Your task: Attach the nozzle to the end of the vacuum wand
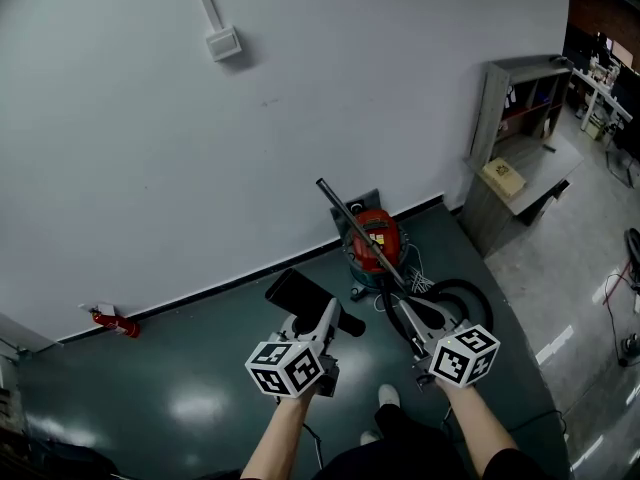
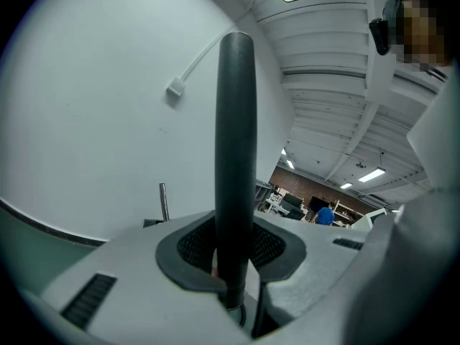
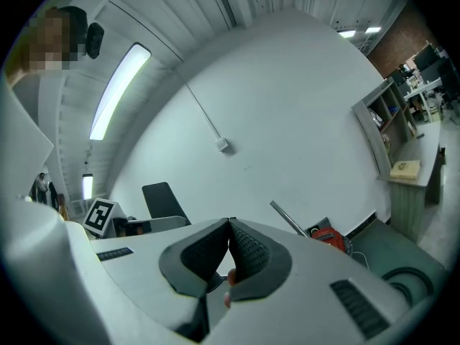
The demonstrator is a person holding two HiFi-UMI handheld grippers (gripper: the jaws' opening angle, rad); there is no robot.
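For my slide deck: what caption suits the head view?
Left gripper holds the black nozzle; the red vacuum and its wand stand by the wall ahead.

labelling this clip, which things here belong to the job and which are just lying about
Job: nozzle, wand, vacuum.
Lying about: shelf, box, red item by the wall, wall box.

Bright, even indoor light from long white ceiling strip lights. Pale glare patches sit on the glossy dark green floor. Both gripper views bulge fisheye-style, with black corners. Close to the lens, the flat black plastic nozzle shows little detail.
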